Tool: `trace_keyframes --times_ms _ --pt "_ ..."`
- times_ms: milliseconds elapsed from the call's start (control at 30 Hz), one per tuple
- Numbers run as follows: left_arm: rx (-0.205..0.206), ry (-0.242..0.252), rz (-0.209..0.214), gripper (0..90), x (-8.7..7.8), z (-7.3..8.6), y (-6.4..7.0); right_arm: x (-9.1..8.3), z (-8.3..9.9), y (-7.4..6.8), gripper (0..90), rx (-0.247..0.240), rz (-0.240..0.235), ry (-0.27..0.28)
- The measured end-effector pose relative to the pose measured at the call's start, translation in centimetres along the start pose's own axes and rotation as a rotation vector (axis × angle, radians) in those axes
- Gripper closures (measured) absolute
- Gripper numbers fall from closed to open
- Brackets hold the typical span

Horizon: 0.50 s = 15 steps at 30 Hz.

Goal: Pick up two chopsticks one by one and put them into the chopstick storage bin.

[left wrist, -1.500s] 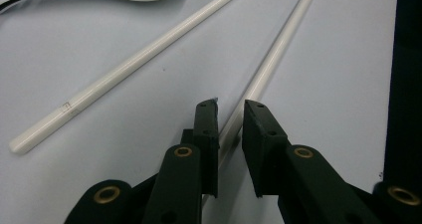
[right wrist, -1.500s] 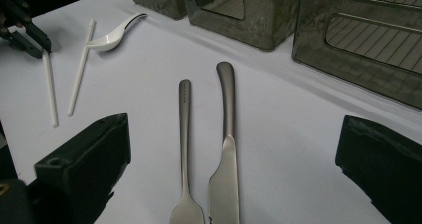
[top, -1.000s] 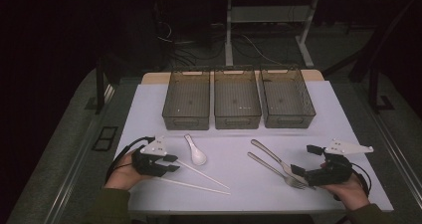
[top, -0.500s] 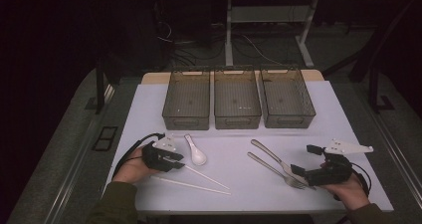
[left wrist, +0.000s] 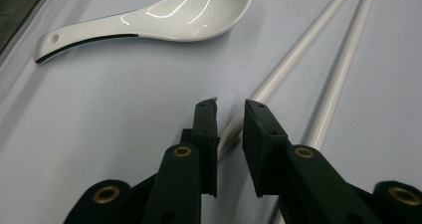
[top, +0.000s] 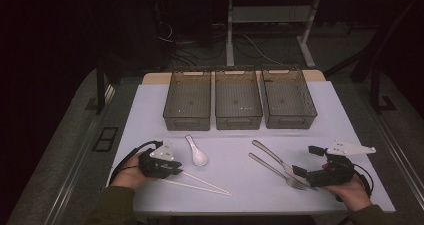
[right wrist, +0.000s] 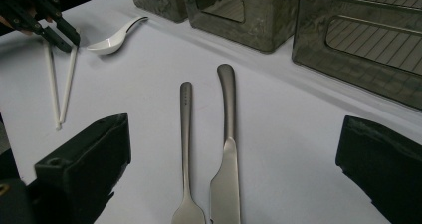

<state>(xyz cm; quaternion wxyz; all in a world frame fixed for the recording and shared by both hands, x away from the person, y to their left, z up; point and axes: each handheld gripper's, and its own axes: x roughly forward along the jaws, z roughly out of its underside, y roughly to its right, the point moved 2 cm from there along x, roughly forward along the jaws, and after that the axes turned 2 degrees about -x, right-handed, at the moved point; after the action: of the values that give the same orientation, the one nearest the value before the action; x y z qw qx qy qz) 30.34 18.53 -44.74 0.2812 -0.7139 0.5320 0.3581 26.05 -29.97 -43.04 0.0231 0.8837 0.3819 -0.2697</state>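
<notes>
The nearer of two thin white plastic chopsticks (left wrist: 278,74) lies flat on the desk (top: 240,185), its end between the narrowly parted jaws of the left hand-held gripper (left wrist: 230,109), which should close squarely before lifting; the right hand-held gripper (right wrist: 234,174) gapes wide.

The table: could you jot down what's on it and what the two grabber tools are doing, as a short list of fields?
Surface: white table
Bins: three grey bins in a row at the far side, apparently empty
Left side: white spoon, two white chopsticks
Right side: metal fork beside metal knife
Left gripper: jaws narrowly apart around one chopstick's end
Right gripper: jaws wide open, either side of fork and knife
</notes>
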Motion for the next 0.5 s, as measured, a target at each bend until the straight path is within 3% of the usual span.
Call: trace_keyframes --times_ms 300,333,500 --pt "0.009 -0.010 -0.015 73.0 0.1 -0.3 0.6 0.0 0.0 0.0 0.9 0.001 0.000 0.000" --pt "0.005 0.007 -0.010 72.0 0.1 -0.6 0.8 0.0 0.0 0.0 0.8 0.001 0.000 0.000" --pt "0.067 0.083 0.021 70.2 -0.1 -3.3 2.1 0.0 0.0 0.0 0.8 0.001 0.002 0.000"
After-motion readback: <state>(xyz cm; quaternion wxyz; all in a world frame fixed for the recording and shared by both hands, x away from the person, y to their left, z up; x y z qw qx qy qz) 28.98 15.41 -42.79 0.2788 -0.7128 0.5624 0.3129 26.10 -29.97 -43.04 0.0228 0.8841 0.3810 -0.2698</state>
